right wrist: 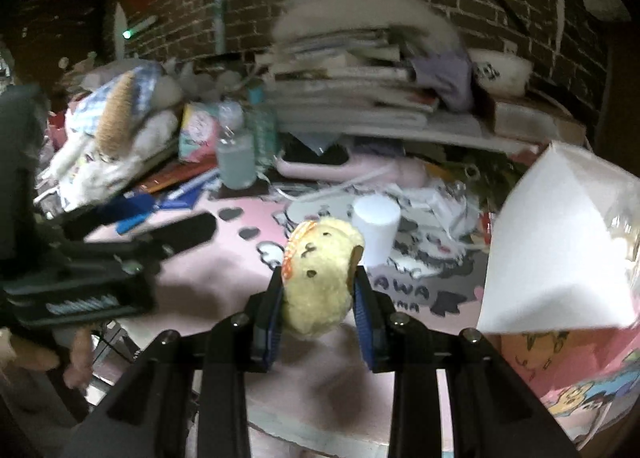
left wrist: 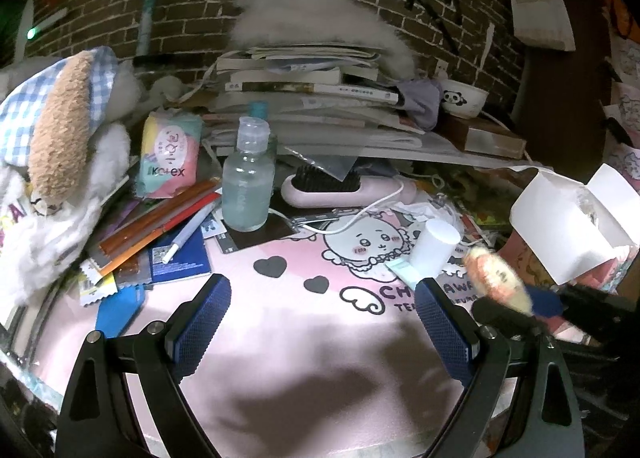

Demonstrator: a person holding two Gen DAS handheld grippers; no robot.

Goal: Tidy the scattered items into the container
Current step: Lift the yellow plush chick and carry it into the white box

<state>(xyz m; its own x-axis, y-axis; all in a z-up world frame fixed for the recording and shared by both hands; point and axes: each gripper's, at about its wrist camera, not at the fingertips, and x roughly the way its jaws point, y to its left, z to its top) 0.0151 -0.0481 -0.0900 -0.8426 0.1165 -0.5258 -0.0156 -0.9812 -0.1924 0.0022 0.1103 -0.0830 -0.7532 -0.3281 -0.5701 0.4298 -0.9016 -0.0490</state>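
- Large white plush dog with a tan ear and blue checked cap (left wrist: 60,146), at 9 o'clock in the left wrist view: its lower body is cut off by the frame edge.
- Pastel pack of pads (left wrist: 168,156) and one clear plastic bottle with a flip cap (left wrist: 248,178), near 11 o'clock; a second teal-capped bottle stands behind, mostly hidden.
- Left gripper (left wrist: 322,322): its two blue-padded fingers are spread wide with nothing between them, above the pink cartoon-printed desk mat (left wrist: 280,322).
- One white plastic cylinder (left wrist: 436,248) stands on the mat at 2 o'clock.
- Small yellow plush toy with an orange trim (right wrist: 318,278): pinched between the fingers of the right gripper (right wrist: 318,298), lifted off the mat; its underside is hidden by the pads.
- White open cardboard box (right wrist: 560,242), at 3 o'clock in the right wrist view: blurred, interior hard to make out, right side cut off.
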